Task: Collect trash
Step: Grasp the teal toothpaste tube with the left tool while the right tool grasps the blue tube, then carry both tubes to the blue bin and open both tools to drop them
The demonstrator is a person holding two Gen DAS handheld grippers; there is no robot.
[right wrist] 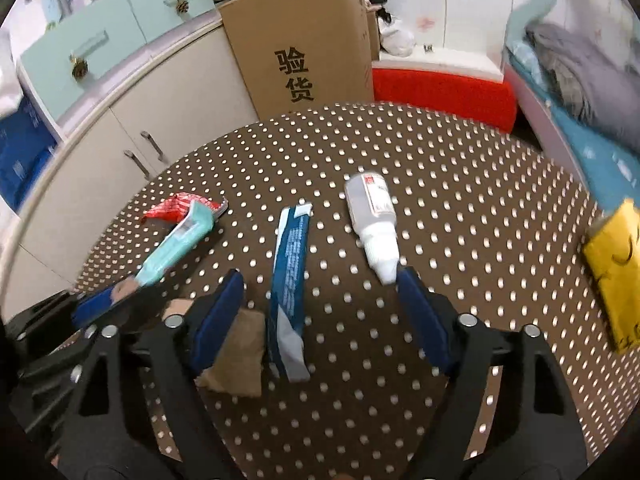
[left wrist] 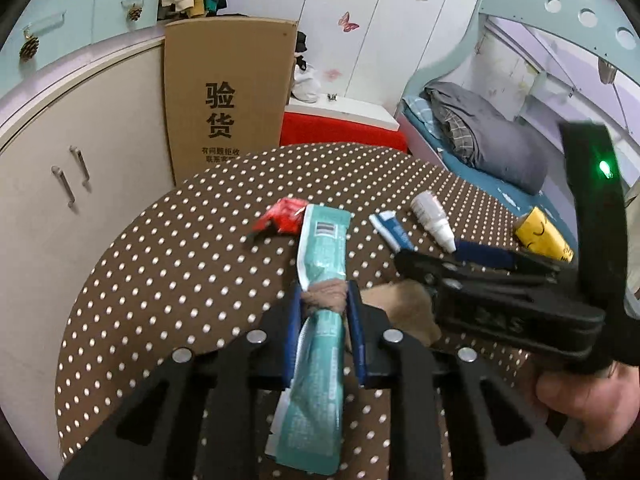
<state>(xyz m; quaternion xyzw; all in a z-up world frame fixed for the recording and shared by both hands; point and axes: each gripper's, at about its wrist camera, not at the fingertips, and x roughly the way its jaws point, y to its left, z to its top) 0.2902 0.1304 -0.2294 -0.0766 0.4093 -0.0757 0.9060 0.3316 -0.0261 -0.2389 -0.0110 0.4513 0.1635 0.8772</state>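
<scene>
My left gripper point(left wrist: 323, 296) is shut on a teal wrapper point(left wrist: 320, 248) and a bit of brown paper, above the dotted table point(left wrist: 160, 280). In the right wrist view the teal wrapper point(right wrist: 176, 240) lies partly over a red wrapper point(right wrist: 172, 206). My right gripper point(right wrist: 320, 284) is open and empty, its fingers on either side of a blue wrapper point(right wrist: 290, 276). A white dropper bottle point(right wrist: 374, 220) lies just beyond the right finger. A yellow packet point(right wrist: 612, 272) sits at the right edge. A brown paper scrap point(right wrist: 240, 356) lies by the right gripper's left finger.
A tall cardboard box point(left wrist: 228, 92) stands behind the table beside white cabinets point(left wrist: 80, 152). A red and white bench point(left wrist: 340, 124) and a bed point(left wrist: 480, 140) with grey bedding are at the back right.
</scene>
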